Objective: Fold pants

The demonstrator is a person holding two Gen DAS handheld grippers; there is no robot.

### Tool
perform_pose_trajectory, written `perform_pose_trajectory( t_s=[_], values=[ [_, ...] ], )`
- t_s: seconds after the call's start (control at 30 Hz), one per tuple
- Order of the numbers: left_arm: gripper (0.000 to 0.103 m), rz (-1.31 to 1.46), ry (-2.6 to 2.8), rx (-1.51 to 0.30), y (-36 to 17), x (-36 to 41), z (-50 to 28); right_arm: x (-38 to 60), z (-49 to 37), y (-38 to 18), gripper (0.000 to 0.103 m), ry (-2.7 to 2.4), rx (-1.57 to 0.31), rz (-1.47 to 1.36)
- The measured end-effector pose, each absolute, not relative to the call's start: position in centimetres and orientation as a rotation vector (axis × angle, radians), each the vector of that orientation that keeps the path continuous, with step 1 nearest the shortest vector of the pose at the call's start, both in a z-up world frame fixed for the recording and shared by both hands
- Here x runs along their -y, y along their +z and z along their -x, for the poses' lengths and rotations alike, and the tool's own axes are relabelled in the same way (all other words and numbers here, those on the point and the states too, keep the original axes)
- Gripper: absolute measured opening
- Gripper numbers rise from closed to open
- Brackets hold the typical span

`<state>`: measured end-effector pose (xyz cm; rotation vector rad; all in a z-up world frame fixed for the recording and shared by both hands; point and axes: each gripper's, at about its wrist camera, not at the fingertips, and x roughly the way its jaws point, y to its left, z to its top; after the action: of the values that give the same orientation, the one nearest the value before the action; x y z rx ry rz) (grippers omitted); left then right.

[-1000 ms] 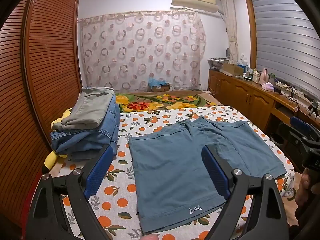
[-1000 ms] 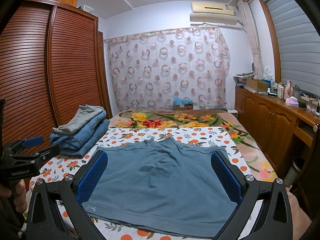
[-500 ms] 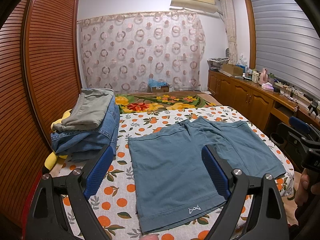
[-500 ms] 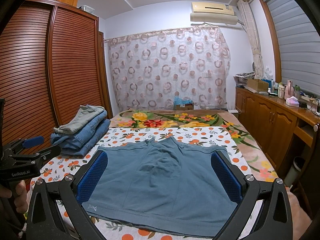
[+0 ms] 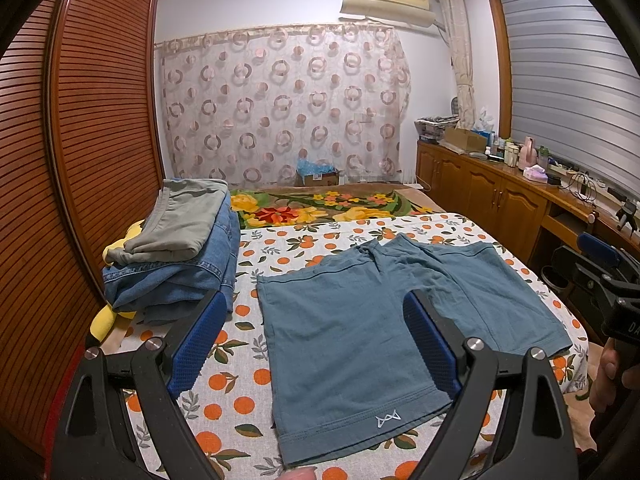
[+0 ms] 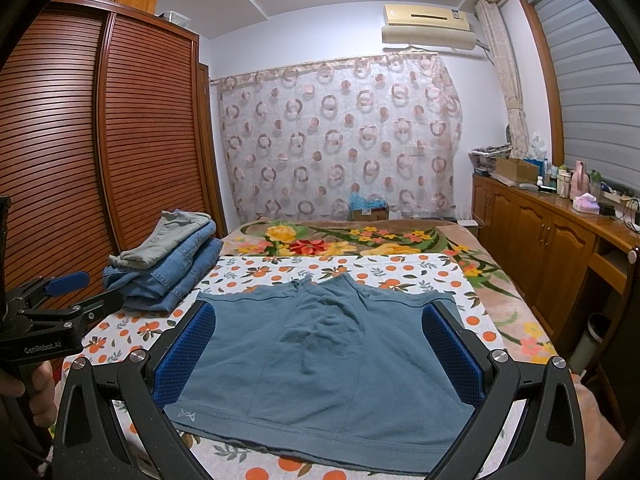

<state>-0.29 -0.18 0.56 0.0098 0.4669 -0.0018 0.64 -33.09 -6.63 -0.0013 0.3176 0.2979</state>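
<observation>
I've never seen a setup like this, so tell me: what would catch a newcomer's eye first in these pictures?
First, the teal shorts spread flat in the middle of the orange-print bed sheet, with a small white logo near one hem. Framing them are the open left gripper and the open right gripper, each with blue-padded fingers and holding nothing. To the left, against the slatted wardrobe, sits a stack of folded clothes.

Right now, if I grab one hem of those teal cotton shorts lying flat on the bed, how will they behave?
The teal cotton shorts will probably drape limply: the thin knit shows soft creases. They look light, so one corner likely drags the rest across the orange-print sheet. Both open grippers could lift together.
</observation>
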Motion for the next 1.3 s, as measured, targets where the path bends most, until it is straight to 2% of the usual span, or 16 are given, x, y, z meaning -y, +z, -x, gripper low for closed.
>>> perform_pose_trajectory(
  t_s=[1.3],
  values=[
    [0.091,-0.012,-0.011,-0.471,2.7,1.9,1.8,33.0,-0.7,-6.6,0.103,0.301,-0.318,-0.002]
  ],
)
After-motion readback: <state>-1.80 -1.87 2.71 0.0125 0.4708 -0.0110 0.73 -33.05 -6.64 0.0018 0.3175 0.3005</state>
